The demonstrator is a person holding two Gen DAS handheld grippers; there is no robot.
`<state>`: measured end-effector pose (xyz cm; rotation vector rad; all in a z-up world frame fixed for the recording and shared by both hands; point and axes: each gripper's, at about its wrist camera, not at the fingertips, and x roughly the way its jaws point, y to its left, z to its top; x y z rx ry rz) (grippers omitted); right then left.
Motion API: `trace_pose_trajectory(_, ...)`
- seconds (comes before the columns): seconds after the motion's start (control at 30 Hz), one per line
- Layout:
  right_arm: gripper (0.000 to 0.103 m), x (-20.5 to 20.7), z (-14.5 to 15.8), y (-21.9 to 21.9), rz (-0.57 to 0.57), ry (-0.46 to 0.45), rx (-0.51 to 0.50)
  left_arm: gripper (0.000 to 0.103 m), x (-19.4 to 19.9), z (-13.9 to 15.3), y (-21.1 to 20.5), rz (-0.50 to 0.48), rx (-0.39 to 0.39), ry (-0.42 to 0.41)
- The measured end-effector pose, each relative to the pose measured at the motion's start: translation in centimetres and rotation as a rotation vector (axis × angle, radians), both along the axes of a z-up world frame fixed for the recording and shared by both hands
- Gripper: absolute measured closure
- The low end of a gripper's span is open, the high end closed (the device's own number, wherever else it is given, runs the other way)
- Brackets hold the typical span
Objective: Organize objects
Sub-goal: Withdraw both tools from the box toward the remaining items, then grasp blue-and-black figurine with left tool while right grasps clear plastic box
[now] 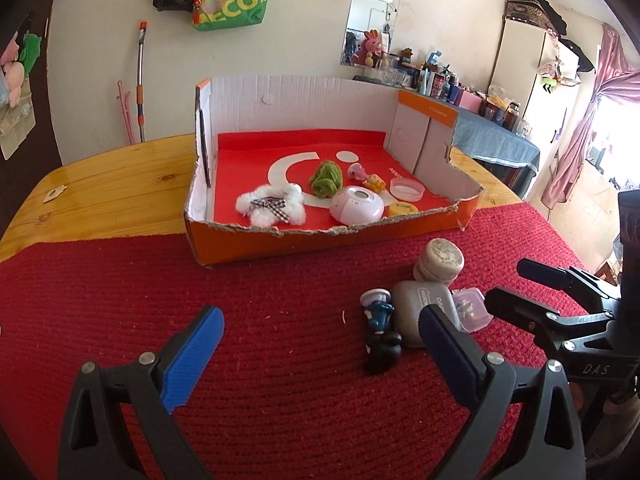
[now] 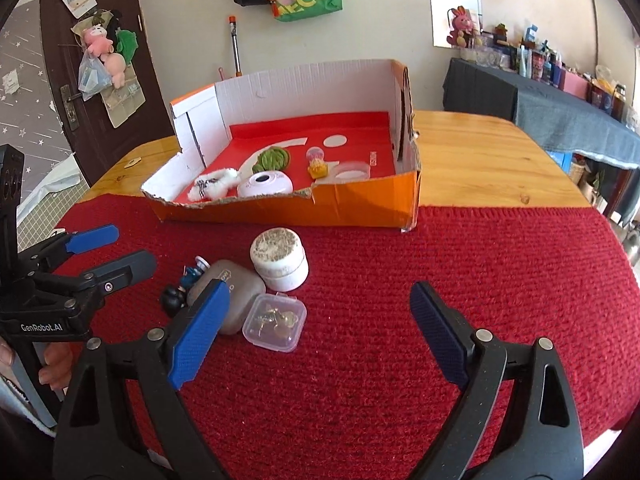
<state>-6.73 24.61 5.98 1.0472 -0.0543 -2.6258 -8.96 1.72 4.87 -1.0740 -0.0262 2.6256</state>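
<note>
Red mat (image 2: 440,260) covers the surface's near edge; both the left hand-held gripper (image 1: 320,360) and right hand-held gripper (image 2: 320,332) gape wide, empty, above a clear box (image 2: 275,322).

My right gripper (image 2: 320,324) hangs over the red knitted mat (image 2: 480,264) with its jaws spread wide and nothing between them. Just inside my left-hand jaw lies a small clear plastic box (image 2: 275,323) holding little metallic pieces. Partly behind that jaw's tip sits a grey rounded case (image 2: 236,288), touching the clear box. Beyond them stands a white round jar (image 2: 280,264), and to the left of the case lies a small blue-and-black figurine (image 2: 182,286). Further ahead of my jaws is the orange cardboard tray (image 2: 352,204) with a fluffy white toy (image 2: 212,186) and a white round gadget (image 2: 265,185) inside. My left gripper (image 2: 112,248) comes in from the left, open.
</note>
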Motion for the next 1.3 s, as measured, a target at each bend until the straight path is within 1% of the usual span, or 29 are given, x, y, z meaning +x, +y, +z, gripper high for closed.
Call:
trace_pose_trajectory(0.13,0.011,0.2,-0.8,0.0,0.008,-0.027,-0.001,0.003,0.1,-0.6,0.7,-0.055,-0.026,-0.018)
trace_pose_trajectory(0.23,0.011,0.3,-1.1,0.0,0.016,-0.039,-0.002,0.003,-0.2,-1.2,0.8,-0.07,-0.045,-0.049)
trace_pose_trajectory(0.37,0.011,0.4,-1.3,-0.3,0.026,-0.052,0.0,0.003,-0.7,-1.9,0.7,-0.094,-0.049,-0.095)
trace_pose_trajectory(0.43,0.011,0.4,-1.5,-0.4,0.033,-0.058,0.005,0.003,-0.8,-2.2,0.9,-0.096,-0.07,-0.107)
trace_pose_trajectory(0.53,0.011,0.3,-1.9,-0.8,0.033,-0.064,0.031,0.004,-1.0,-2.6,0.9,-0.073,-0.12,-0.105)
trace_pose_trajectory(0.63,0.011,0.2,-1.9,-0.8,0.019,-0.052,0.068,0.004,-1.3,-2.4,0.3,-0.061,-0.121,-0.109)
trace_pose_trajectory(0.7,0.011,0.2,-1.9,-0.5,0.009,-0.053,0.067,0.004,-1.4,-2.2,-0.2,-0.048,-0.131,-0.1)
trace_pose_trajectory(0.77,0.011,0.0,-1.9,0.2,-0.005,-0.056,0.056,0.004,-1.3,-2.0,-0.4,-0.04,-0.159,-0.081)
trace_pose_trajectory(0.9,0.011,-0.2,-1.8,0.9,-0.017,-0.06,0.046,0.005,-1.5,-2.1,-0.3,-0.061,-0.171,-0.081)
trace_pose_trajectory(0.97,0.011,-0.2,-1.8,0.7,-0.011,-0.057,0.057,0.011,-1.6,-2.3,0.1,-0.081,-0.178,-0.084)
trace_pose_trajectory(1.1,0.011,-0.4,-1.8,-0.2,0.024,-0.044,0.097,0.018,-1.9,-2.4,1.0,-0.123,-0.186,-0.076)
trace_pose_trajectory(1.17,0.011,-0.5,-1.9,-0.6,0.037,-0.04,0.122,0.027,-2.0,-2.3,1.3,-0.145,-0.178,-0.073)
trace_pose_trajectory(1.2,0.012,-0.6,-1.9,-0.7,0.041,-0.035,0.133,0.029,-2.0,-2.3,1.4,-0.155,-0.175,-0.069)
trace_pose_trajectory(1.27,0.018,-0.6,-1.9,-0.9,0.054,-0.03,0.144,0.036,-2.0,-2.3,1.8,-0.169,-0.177,-0.058)
trace_pose_trajectory(1.3,0.02,-0.7,-1.9,-1.1,0.059,-0.031,0.146,0.038,-2.0,-2.3,1.9,-0.176,-0.177,-0.053)
